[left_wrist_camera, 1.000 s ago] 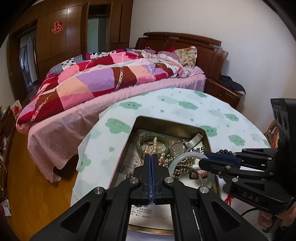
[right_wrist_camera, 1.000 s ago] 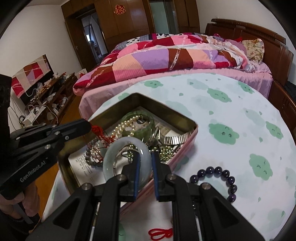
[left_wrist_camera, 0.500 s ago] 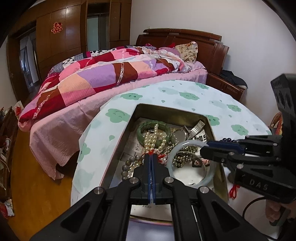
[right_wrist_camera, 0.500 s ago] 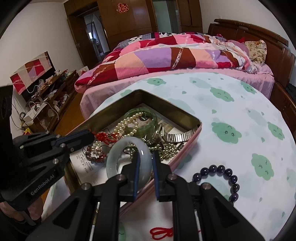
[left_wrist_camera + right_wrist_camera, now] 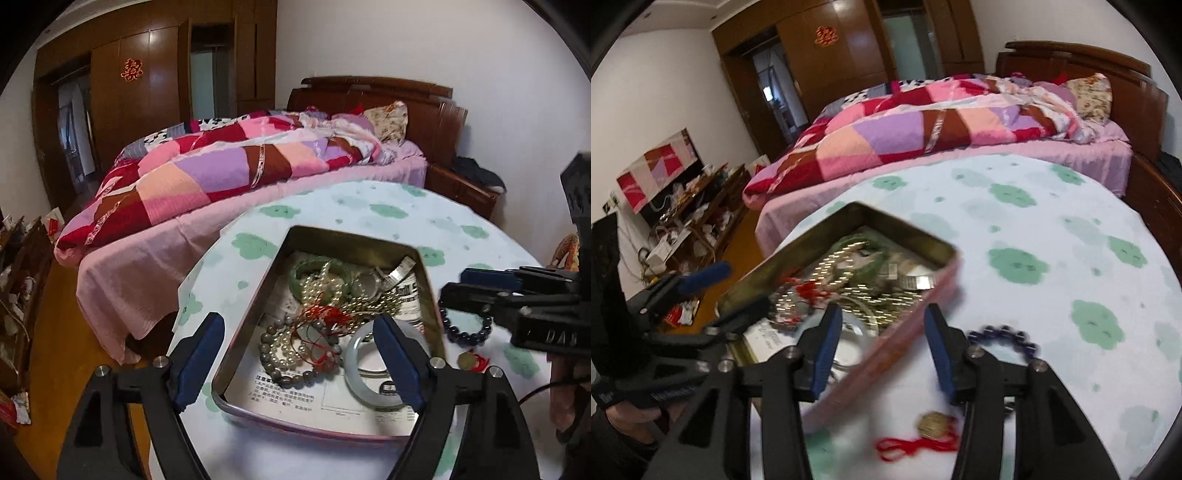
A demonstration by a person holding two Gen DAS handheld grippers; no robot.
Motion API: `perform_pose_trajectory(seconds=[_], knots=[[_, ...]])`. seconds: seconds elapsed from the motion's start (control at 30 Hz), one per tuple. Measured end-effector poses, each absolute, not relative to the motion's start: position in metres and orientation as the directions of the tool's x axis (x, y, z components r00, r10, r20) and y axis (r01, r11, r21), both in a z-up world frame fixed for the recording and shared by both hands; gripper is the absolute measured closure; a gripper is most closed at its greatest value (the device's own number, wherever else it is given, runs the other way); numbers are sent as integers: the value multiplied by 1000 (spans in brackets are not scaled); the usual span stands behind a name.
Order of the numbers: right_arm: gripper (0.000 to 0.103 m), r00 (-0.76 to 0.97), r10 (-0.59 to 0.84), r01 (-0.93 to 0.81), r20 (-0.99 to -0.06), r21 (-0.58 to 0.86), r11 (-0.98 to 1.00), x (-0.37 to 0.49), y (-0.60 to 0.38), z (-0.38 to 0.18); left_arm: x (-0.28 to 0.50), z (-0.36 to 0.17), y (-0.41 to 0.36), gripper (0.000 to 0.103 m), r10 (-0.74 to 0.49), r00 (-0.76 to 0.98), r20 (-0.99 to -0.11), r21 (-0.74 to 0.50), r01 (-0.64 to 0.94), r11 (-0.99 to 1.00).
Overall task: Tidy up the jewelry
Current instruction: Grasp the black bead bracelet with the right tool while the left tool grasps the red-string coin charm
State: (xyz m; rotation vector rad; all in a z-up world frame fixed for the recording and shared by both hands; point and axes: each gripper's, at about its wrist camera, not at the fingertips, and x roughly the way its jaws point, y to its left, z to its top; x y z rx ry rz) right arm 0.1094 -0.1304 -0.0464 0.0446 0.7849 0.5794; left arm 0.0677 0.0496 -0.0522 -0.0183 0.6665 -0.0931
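Your left gripper [image 5: 299, 350] is spread wide and holds nothing. One blue-padded finger hangs outside the left wall of the metal tin [image 5: 251, 306]; the other hangs inside it, over the pale jade bangle [image 5: 369, 373] that lies flat on printed paper in the tin's near right corner. The tin sits on a round table with a white cloth printed with green clouds [image 5: 369, 210], close to the table's left edge, where the cloth drops toward the wood floor.

Inside the tin, a tangle fills the far half: a green bangle [image 5: 314, 266], a pearl strand [image 5: 325, 288], a metal watch band [image 5: 400, 269], red cord [image 5: 328, 314], and a grey bead bracelet [image 5: 295, 365] nearer to you.

Your right gripper [image 5: 882, 347] is also spread apart and empty, straddling the tin's pink right wall [image 5: 916, 314]. The right-wrist view is blurred. Just beside the tin on the cloth lie a dark bead bracelet [image 5: 1004, 332] and a brass coin on a red cord [image 5: 934, 424].

The cloth to the right and beyond the tin is bare. A bed with a patchwork quilt [image 5: 229, 166] stands just past the table's far edge.
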Motion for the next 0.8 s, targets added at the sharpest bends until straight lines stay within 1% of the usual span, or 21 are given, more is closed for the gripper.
perform_pose_trajectory(seconds=[0.07,0.13,0.2,0.23,0.3,0.4,0.5,0.63,0.73,0.8], knots=[[42,585,481,-440,-653,242,865,107,-152,-47,68,-53,50,20,-85,776,-625,-46,72,996],[40,607,437,-399,-664,220,890,105,-171,-52,68,-55,51,20,-35,776,-630,-13,35,999],[40,625,371,-340,-687,188,921,103,-195,-60,68,-58,51,20,78,773,-630,67,-46,997],[40,627,349,-319,-697,180,931,103,-204,-64,68,-59,52,20,116,771,-626,90,-76,993],[40,623,314,-281,-717,170,945,104,-220,-72,65,-59,53,20,139,773,-619,82,-113,990],[40,605,296,-264,-739,164,951,107,-226,-83,59,-56,52,20,91,781,-618,27,-95,995],[40,581,282,-274,-763,143,951,111,-216,-88,55,-56,44,20,64,779,-623,14,-71,997],[40,577,278,-275,-768,138,951,124,-202,-88,53,-58,33,20,24,766,-642,-15,-44,999],[40,565,250,-293,-786,92,952,130,-189,-92,49,-57,20,20,-18,762,-648,-32,-4,999],[46,546,213,-305,-810,44,951,129,-185,-100,45,-55,10,20,-34,766,-642,-27,23,999]])
